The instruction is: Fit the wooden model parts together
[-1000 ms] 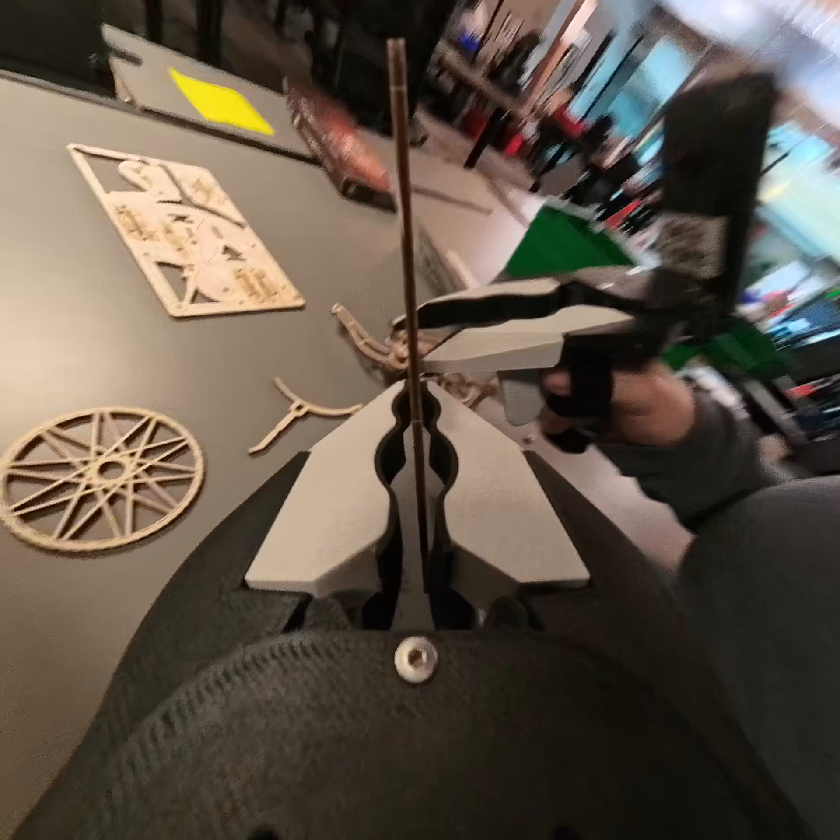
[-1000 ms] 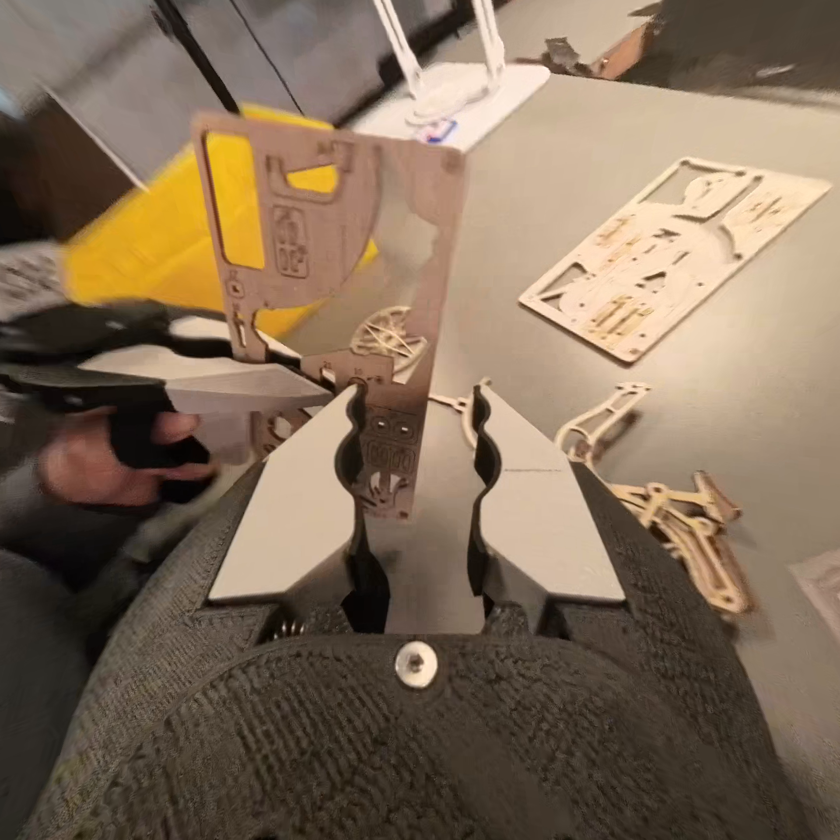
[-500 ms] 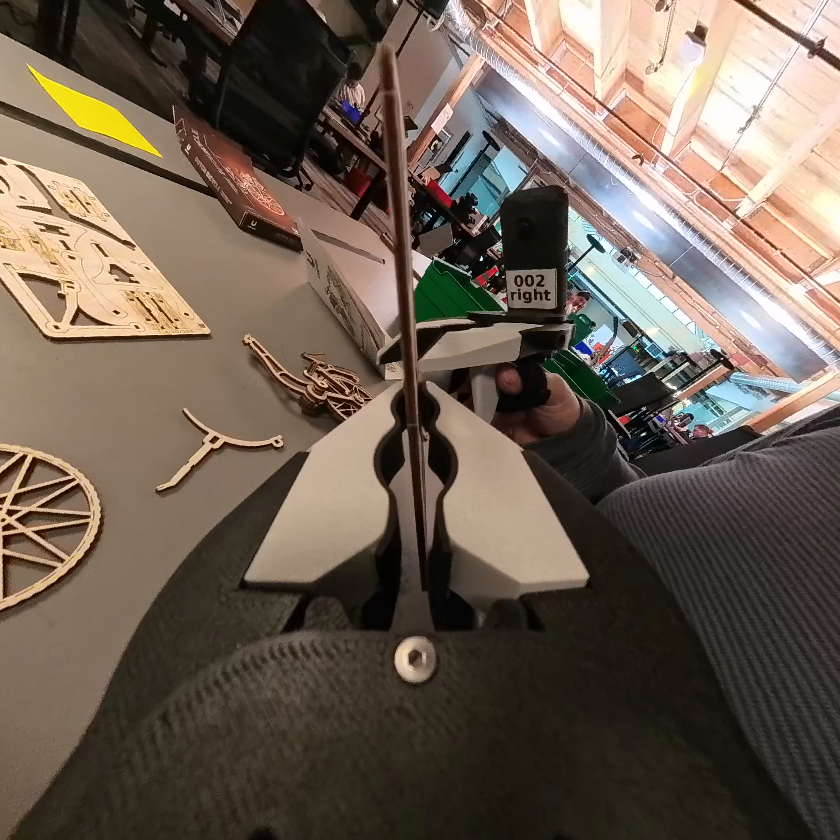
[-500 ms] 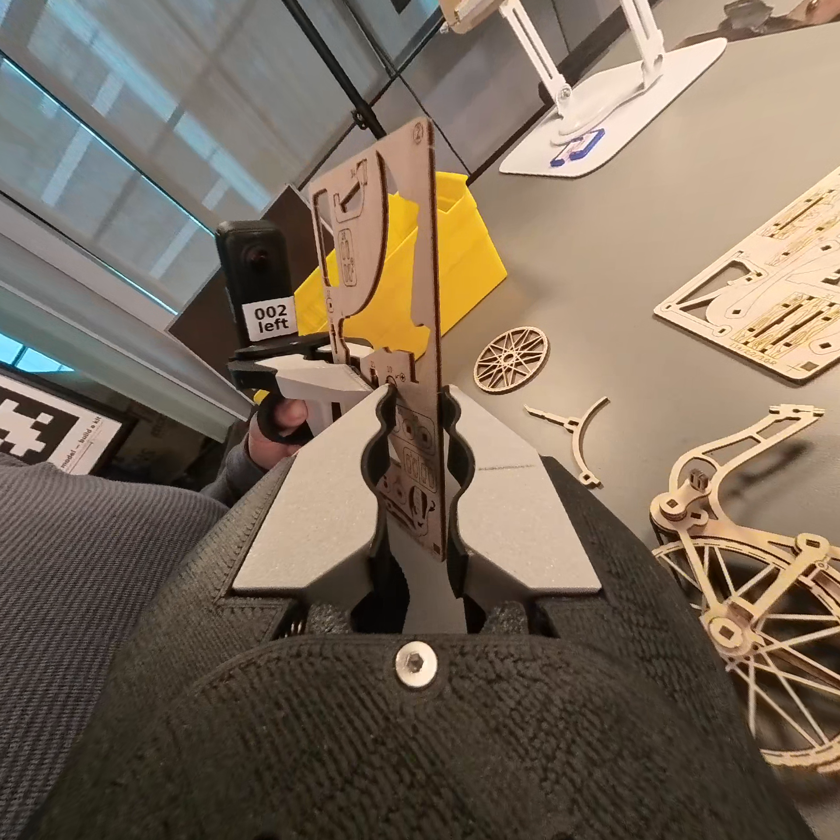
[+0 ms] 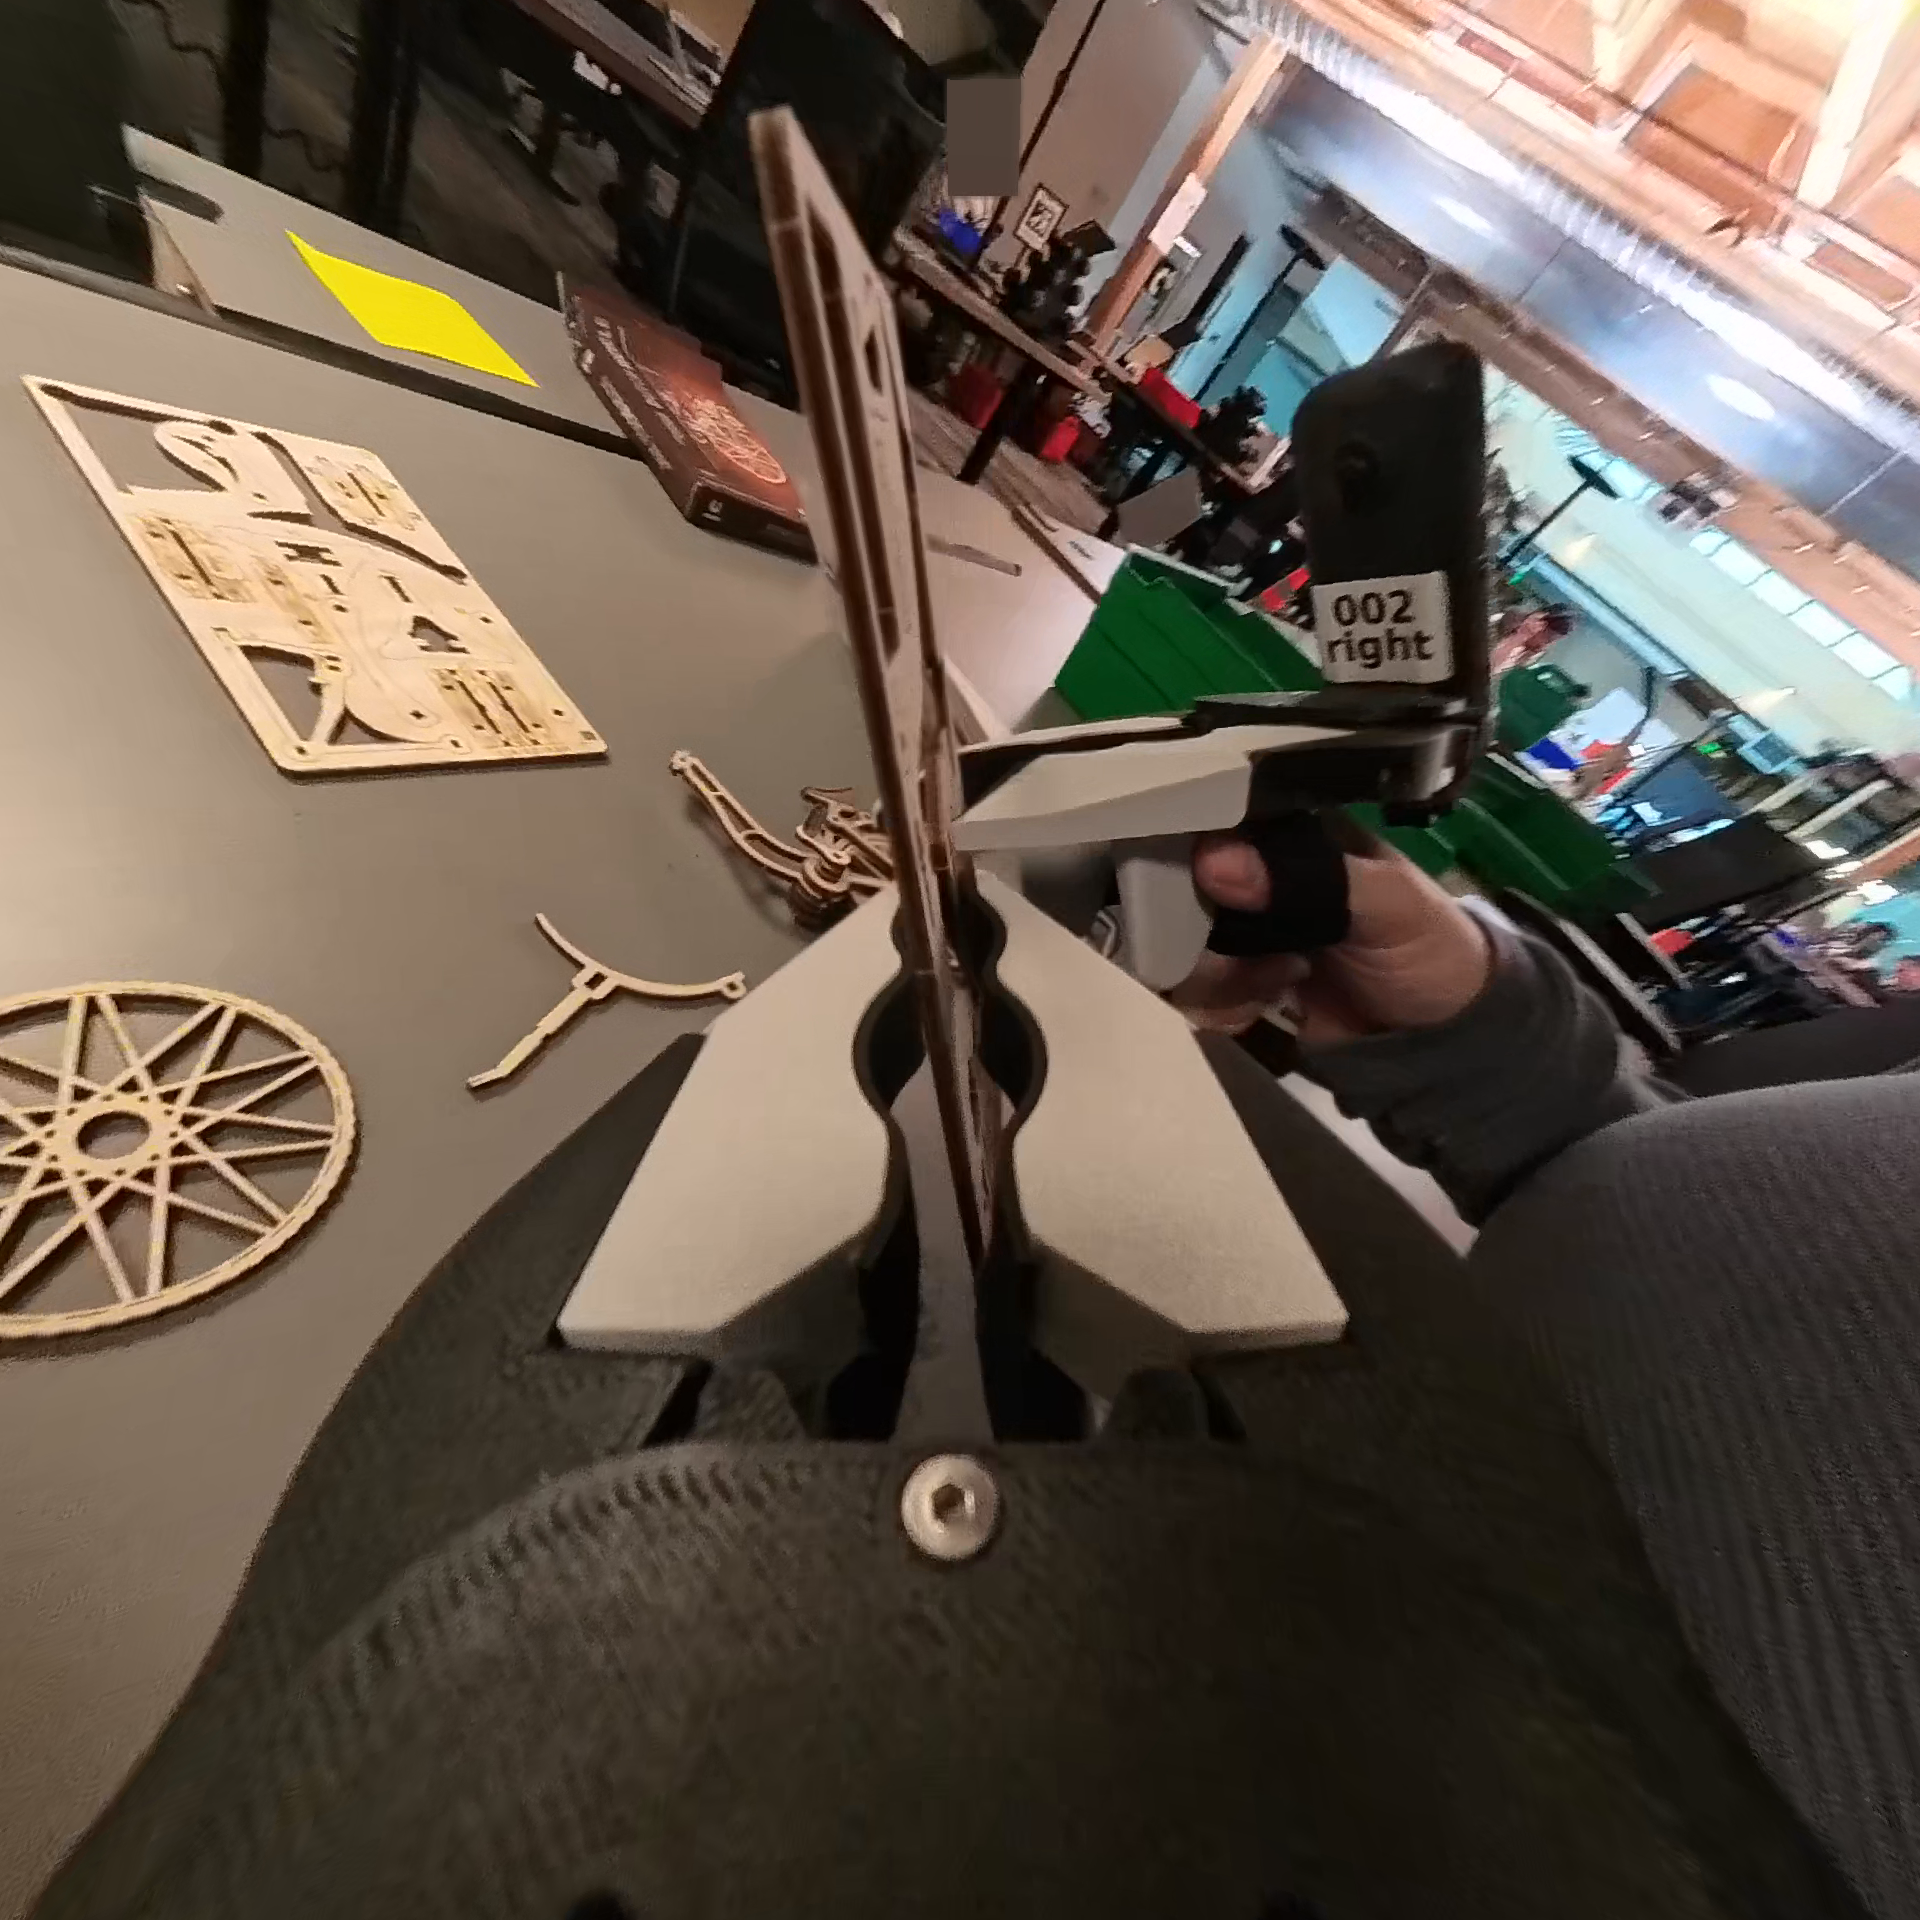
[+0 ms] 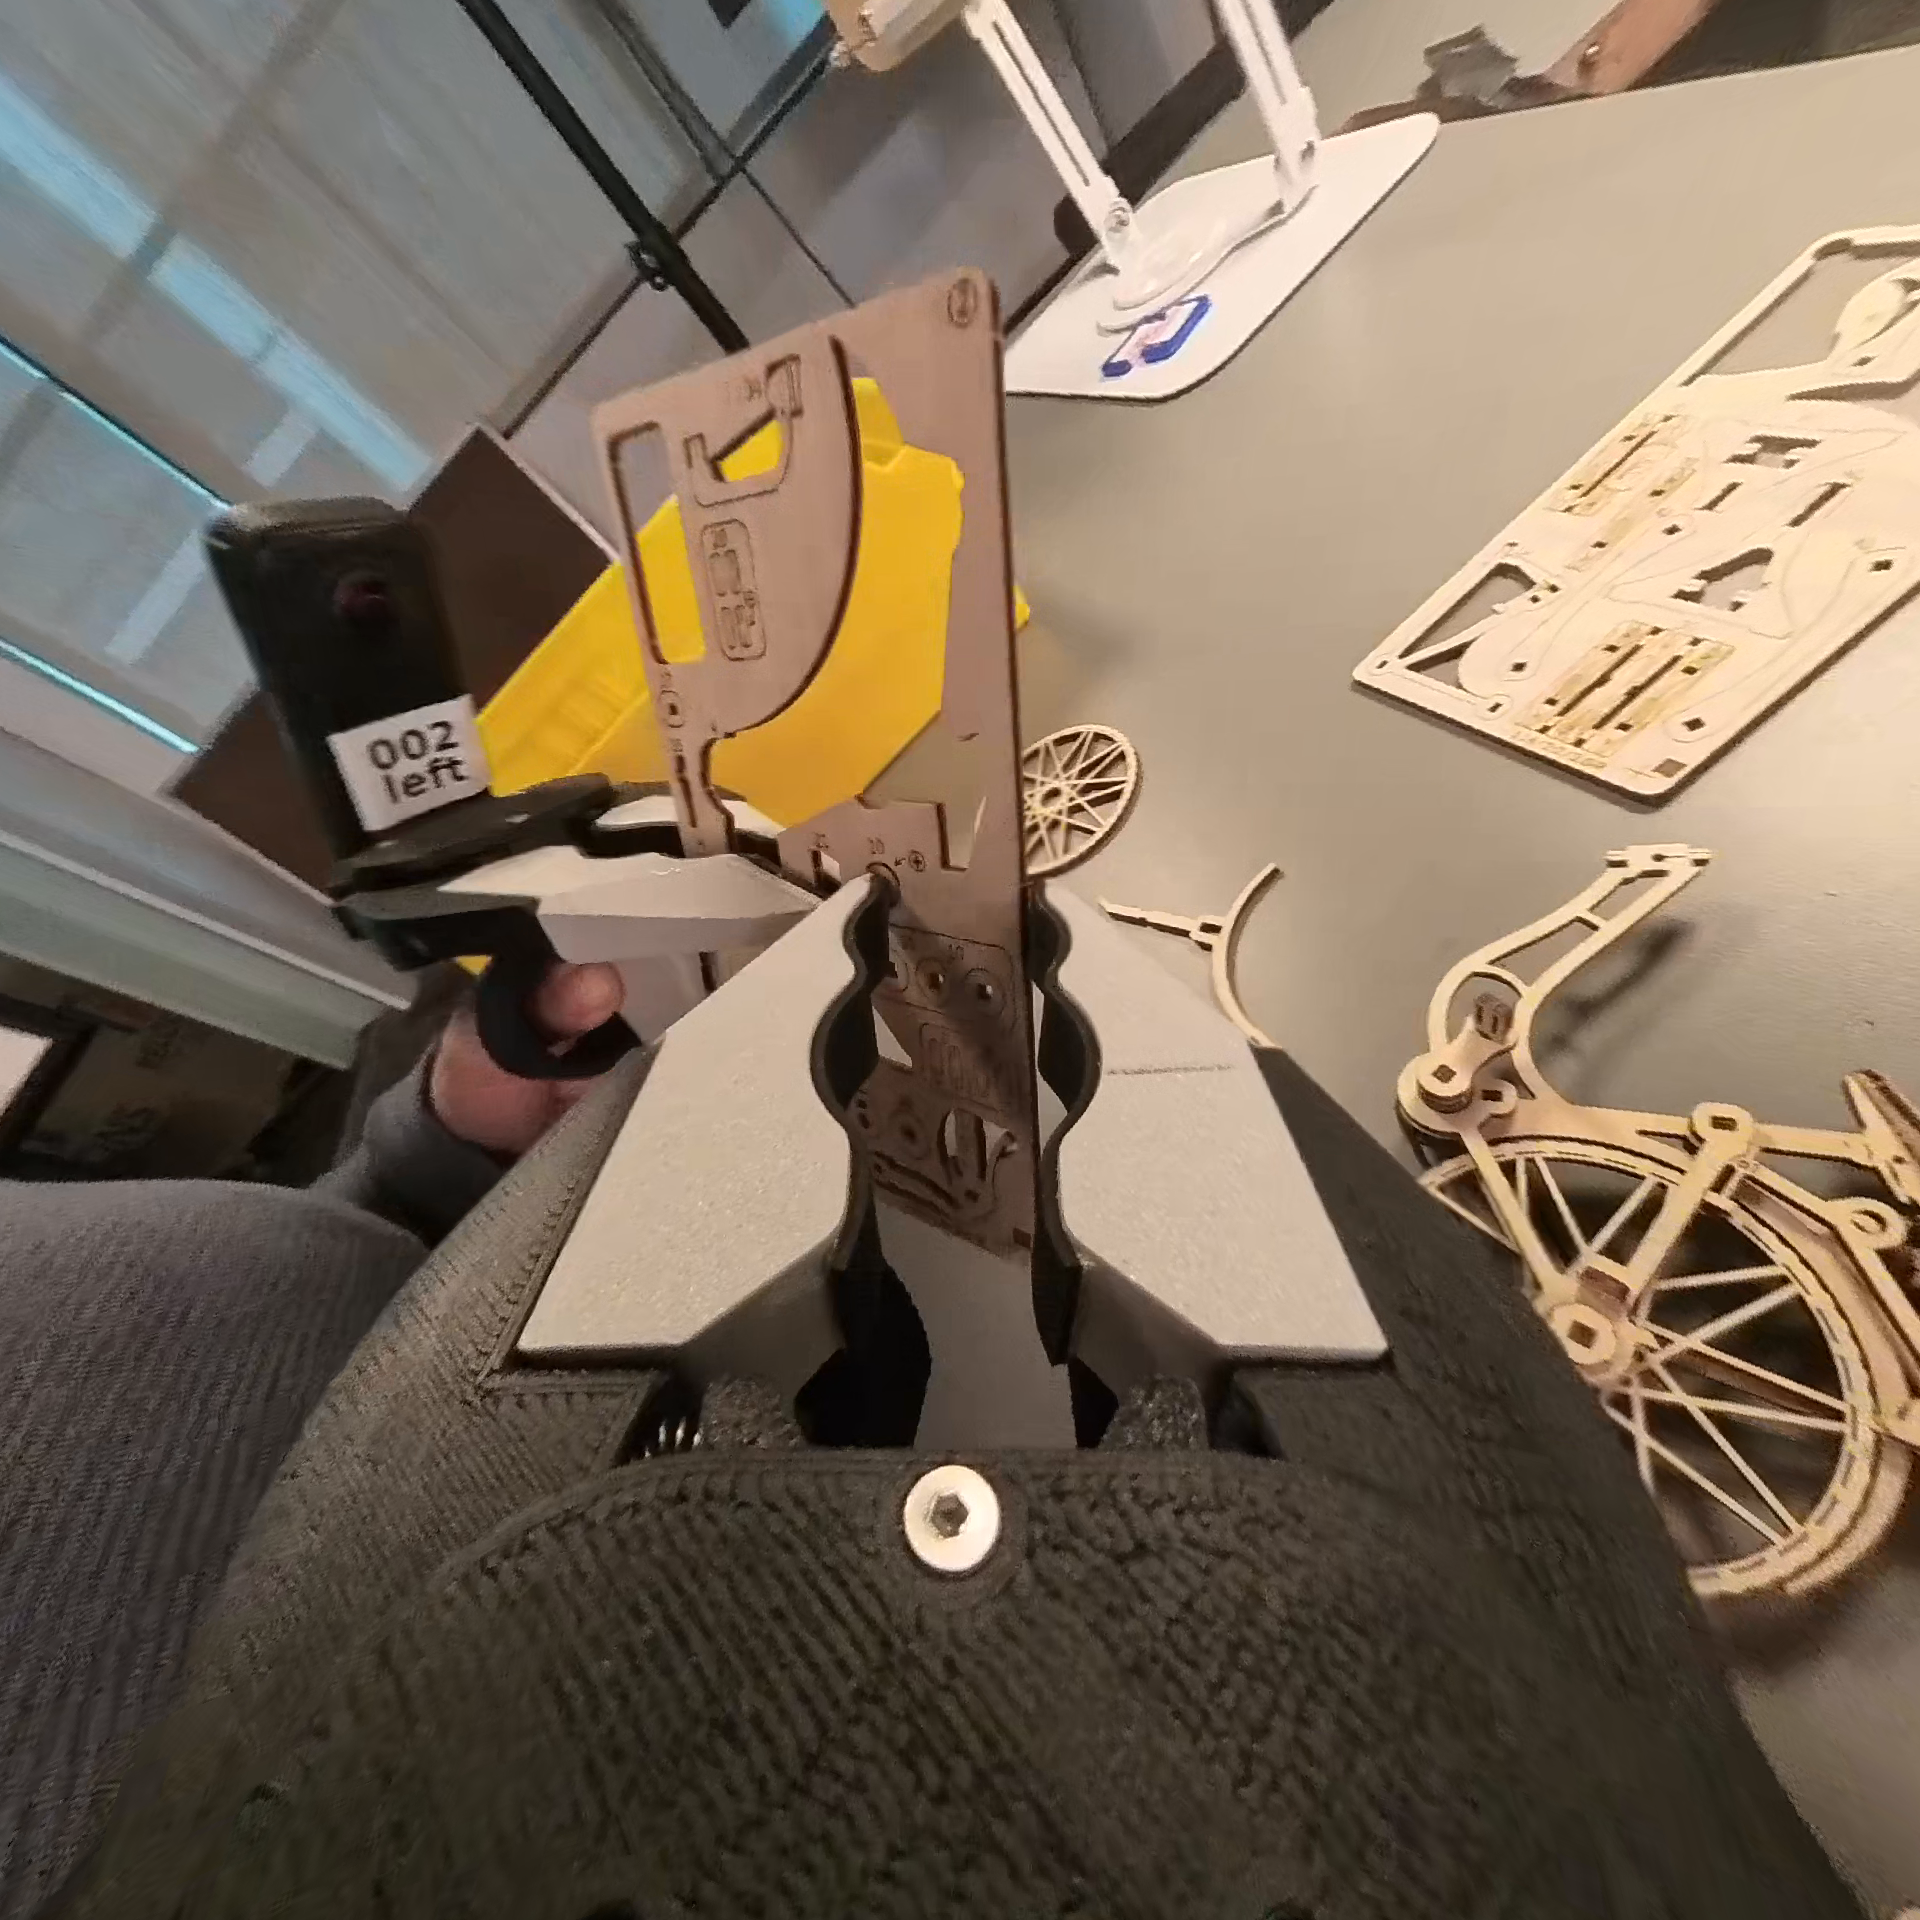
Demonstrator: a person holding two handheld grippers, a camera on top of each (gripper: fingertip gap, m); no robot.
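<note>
A thin wooden parts sheet [image 5: 862,520] stands upright and nearly edge-on in my left gripper [image 5: 940,914], which is shut on its lower edge. In the right wrist view the same sheet [image 6: 800,623] shows its cut-out face. Its lower corner sits between the fingers of my right gripper [image 6: 956,894], which are closed against it. My right gripper [image 5: 961,790] meets the sheet from the right in the left wrist view. A partly built wooden bicycle [image 6: 1662,1299], a spoked wheel [image 5: 104,1143] and a curved T-shaped piece [image 5: 592,997] lie on the grey table [image 5: 312,883].
A second parts sheet [image 5: 322,582] lies flat at the back of the table, with a dark box [image 5: 686,416] beyond it. A yellow bin [image 6: 623,686] and a white stand [image 6: 1226,239] stand at the far side. Green bins [image 5: 1164,644] sit off the table edge. Both grippers' tips are close together, under 4 cm apart.
The right jaws have narrowed onto the sheet since a second ago. Both grippers have tilted with the sheet held between them, which now shows a little of its face in the left wrist view.
</note>
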